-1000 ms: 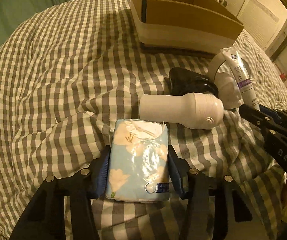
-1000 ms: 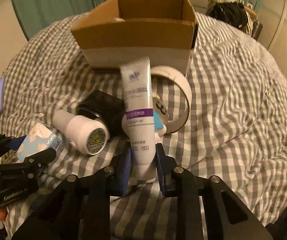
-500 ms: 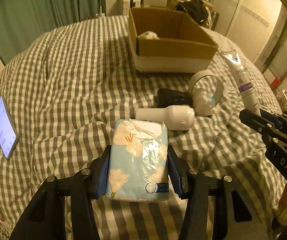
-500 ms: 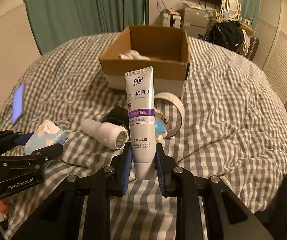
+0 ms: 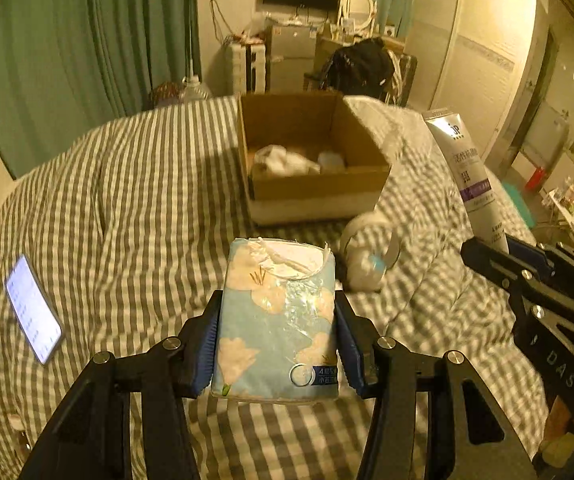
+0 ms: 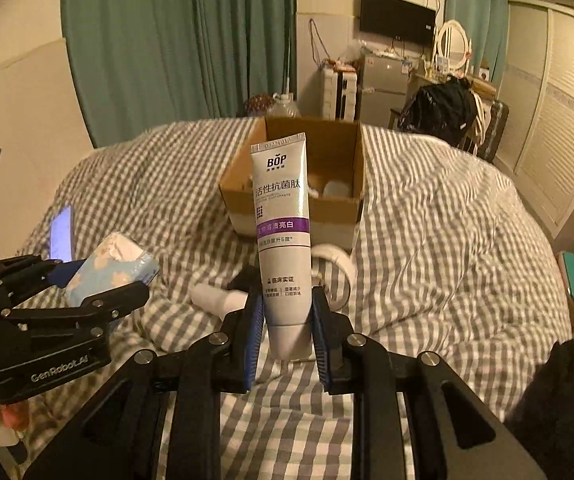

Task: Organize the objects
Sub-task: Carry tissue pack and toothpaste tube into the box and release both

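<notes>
Between left fingers point(image 5: 277, 344) a tissue pack point(image 5: 277, 320), right fingers point(image 6: 287, 334) tight on toothpaste tube point(image 6: 283, 240) — label legible only rightward.

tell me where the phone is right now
The phone lies screen-up and lit on the checked bedcover, far left in the left wrist view, apart from the box and left of the held tissue pack.

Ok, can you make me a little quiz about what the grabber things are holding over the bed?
1. What does the left gripper hold?
2. True or false: the cardboard box is empty.
3. The toothpaste tube in the right gripper is: A) upright, B) lying on the bed.

Key: 1. The tissue pack. 2. False, white things lie inside. 3. A.
</notes>
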`<state>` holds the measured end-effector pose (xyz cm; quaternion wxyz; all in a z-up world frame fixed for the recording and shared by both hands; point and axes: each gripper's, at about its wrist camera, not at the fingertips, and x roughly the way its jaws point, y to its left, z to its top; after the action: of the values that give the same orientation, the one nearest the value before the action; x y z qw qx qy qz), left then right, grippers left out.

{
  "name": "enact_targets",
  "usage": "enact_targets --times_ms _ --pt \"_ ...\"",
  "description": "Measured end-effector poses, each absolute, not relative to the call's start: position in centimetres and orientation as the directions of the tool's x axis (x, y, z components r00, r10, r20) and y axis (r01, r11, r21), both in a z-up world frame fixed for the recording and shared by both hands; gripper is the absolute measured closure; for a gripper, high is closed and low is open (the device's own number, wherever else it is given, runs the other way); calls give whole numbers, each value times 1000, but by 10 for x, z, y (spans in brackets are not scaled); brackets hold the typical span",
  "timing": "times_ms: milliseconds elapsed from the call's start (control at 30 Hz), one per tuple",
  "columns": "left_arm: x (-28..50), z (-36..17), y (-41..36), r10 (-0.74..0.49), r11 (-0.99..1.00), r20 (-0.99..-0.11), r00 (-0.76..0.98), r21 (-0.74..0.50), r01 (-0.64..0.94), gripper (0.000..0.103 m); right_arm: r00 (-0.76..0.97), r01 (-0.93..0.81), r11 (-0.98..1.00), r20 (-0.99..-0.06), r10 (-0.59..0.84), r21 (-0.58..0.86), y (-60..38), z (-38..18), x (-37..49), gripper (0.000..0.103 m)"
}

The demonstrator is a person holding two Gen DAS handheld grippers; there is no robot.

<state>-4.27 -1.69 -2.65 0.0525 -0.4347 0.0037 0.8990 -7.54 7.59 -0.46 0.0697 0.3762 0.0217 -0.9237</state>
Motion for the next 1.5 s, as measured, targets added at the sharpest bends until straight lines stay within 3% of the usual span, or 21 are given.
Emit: enact_targets --times_ms 400,867,1200,1500 --pt "-100 32 -6 120 -991 -700 -704 -44 -126 51 -776 149 -988 -616 -135 28 82 54 -105 81" --pt "-204 35 -6 140 -989 -685 -715 -67 -129 51 -781 162 -985 -602 -163 57 87 73 -202 81" --pt "-287 -30 -1 121 -990 -749 -652 -45 -132 51 -717 136 -984 -673 -180 119 96 15 -292 81" --pt "-313 -85 6 115 -988 -775 -622 -27 -150 51 -649 111 -981 -737 -190 156 114 -53 -343 81"
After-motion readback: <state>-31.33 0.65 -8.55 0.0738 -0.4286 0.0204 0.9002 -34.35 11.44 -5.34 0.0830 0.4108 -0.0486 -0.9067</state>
